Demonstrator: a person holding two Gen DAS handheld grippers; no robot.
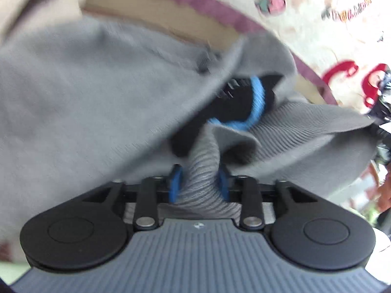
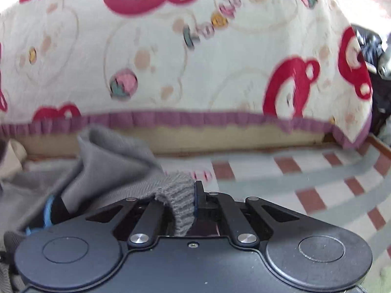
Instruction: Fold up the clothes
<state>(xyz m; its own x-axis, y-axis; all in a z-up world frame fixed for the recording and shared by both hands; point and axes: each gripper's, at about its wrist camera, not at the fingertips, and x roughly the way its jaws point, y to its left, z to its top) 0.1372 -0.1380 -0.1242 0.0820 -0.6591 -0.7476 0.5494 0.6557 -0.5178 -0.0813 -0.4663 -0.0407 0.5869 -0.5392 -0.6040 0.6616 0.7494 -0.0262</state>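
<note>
1. Knitwear: grey sweater (image 1: 85, 92), soft, limp, light by the look; prone to sag and bunch; lifted over the checked bed cover (image 2: 305, 171), in front of the bear-print blanket (image 2: 195, 61).
2. Best taken at the ribbed hem (image 1: 202, 183), thicker and less slippery than the body knit.
3. Left gripper (image 1: 199, 183): tilted downward, jaws partly spread with bunched ribbing between the blue pads (image 1: 174, 183); firm pinch not certain.
4. Right gripper (image 2: 195, 202): angled down, jaws pressed together, pinching the ribbed edge.
</note>
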